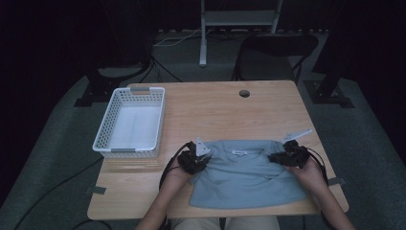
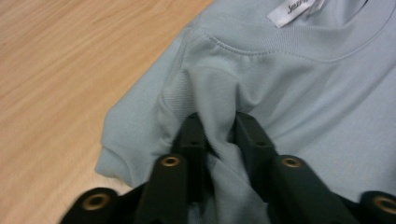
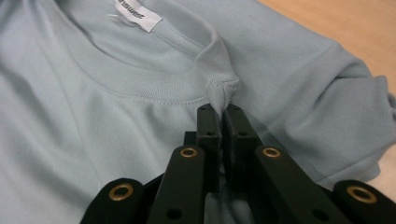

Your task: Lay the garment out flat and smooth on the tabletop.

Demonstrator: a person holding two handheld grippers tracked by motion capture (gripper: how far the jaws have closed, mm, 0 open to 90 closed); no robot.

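At the table's (image 1: pixel 287 103) left edge sits the white basket (image 1: pixel 130 122), empty and just beside the shirt's left side, so you have a landing spot close by if that is where the fold ends up. The shirt (image 1: pixel 246 177) lies flat along the near edge, collar away from you, label (image 1: pixel 239 153) up, its hem reaching the table's front lip. Your left gripper (image 1: pixel 197 158) is clamped on a pinch of cloth at the shoulder just below the collar seam; in the left gripper view a thick ridge of fabric (image 2: pixel 218 135) bunches between the jaws, so that grip looks deep and safe. Your right gripper (image 1: pixel 287 157) is clenched on the collar's edge (image 3: pixel 223 95) at the other shoulder, but the bite there looks thin, only a small peak of ribbing. Before you lift, I would judge it wise to keep both pinches level and move the hands together, so that the shirt rises evenly and the thin right hold does not slip. Pull gently outward to keep the shoulder line taut.
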